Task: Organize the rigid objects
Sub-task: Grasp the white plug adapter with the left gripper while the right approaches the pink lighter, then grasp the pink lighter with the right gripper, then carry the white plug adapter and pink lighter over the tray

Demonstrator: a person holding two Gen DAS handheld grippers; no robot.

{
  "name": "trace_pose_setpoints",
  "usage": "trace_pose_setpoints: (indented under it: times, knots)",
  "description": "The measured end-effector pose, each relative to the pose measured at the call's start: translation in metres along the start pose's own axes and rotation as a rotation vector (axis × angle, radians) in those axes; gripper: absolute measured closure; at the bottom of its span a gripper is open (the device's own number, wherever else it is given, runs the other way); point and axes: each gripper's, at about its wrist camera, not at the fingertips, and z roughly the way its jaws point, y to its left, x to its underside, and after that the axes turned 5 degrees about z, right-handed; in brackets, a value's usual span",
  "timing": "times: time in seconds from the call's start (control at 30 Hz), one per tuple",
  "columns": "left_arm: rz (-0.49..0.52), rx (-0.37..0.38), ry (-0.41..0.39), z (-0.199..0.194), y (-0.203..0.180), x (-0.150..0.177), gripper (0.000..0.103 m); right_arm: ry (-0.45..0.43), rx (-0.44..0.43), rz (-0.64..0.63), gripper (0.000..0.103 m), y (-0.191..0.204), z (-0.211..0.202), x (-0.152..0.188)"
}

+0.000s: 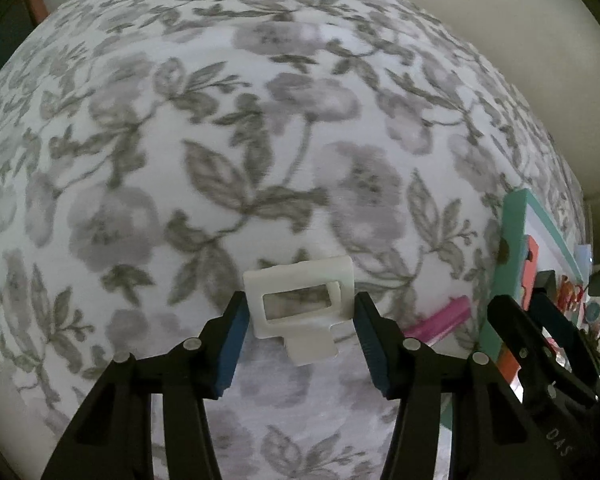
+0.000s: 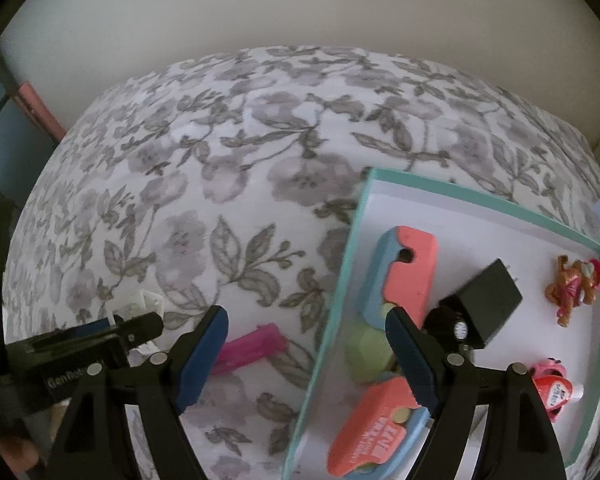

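Observation:
A white plastic frame piece [image 1: 300, 304] lies on the floral cloth [image 1: 220, 140] between the blue pads of my left gripper [image 1: 301, 312]. The jaws stand open on either side of it, close to its edges. My right gripper [image 2: 306, 330] is open and empty, hovering over the left wall of the teal-rimmed tray [image 2: 334, 300]. A pink stick [image 2: 252, 346] lies on the cloth just left of the tray; it also shows in the left wrist view [image 1: 440, 322]. The white piece shows partly in the right wrist view [image 2: 146, 302], behind the left gripper's fingers [image 2: 100, 332].
The tray holds coral-and-blue pieces [image 2: 410, 268], a black block [image 2: 488, 304], a green piece [image 2: 370, 354], a small orange figure [image 2: 576, 288] and a red-pink toy [image 2: 552, 388]. A wall rises behind the cloth-covered surface. The tray also shows at right in the left wrist view [image 1: 516, 240].

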Motion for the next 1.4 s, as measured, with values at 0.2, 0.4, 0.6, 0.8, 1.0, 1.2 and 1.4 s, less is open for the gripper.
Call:
trace_pose_setpoints:
  times: [0.2, 0.4, 0.6, 0.8, 1.0, 1.2, 1.4]
  knots:
    - [-0.046, 0.006, 0.003, -0.004, 0.03, 0.004, 0.048, -0.009, -0.031, -0.091, 0.019, 0.026, 0.001, 0.004]
    - [-0.083, 0.02, 0.005, -0.006, 0.045, 0.009, 0.048, 0.002, -0.065, -0.178, 0.019, 0.045, 0.007, 0.011]
    - [-0.085, 0.021, 0.007, -0.006, 0.053, 0.008, 0.048, 0.037, -0.075, -0.24, 0.019, 0.054, 0.02, 0.019]
    - [-0.098, 0.027, 0.008, -0.006, 0.049, 0.008, 0.048, 0.064, -0.052, -0.256, 0.019, 0.053, 0.034, 0.025]
    - [-0.1, 0.025, 0.008, -0.008, 0.047, 0.009, 0.048, 0.067, -0.051, -0.264, 0.019, 0.053, 0.036, 0.025]
    - [-0.102, 0.02, 0.008, -0.004, 0.046, 0.007, 0.048, 0.082, -0.067, -0.259, 0.019, 0.047, 0.037, 0.026]
    - [-0.104, 0.019, 0.008, -0.005, 0.046, 0.008, 0.048, 0.089, -0.055, -0.295, 0.019, 0.055, 0.038, 0.029]
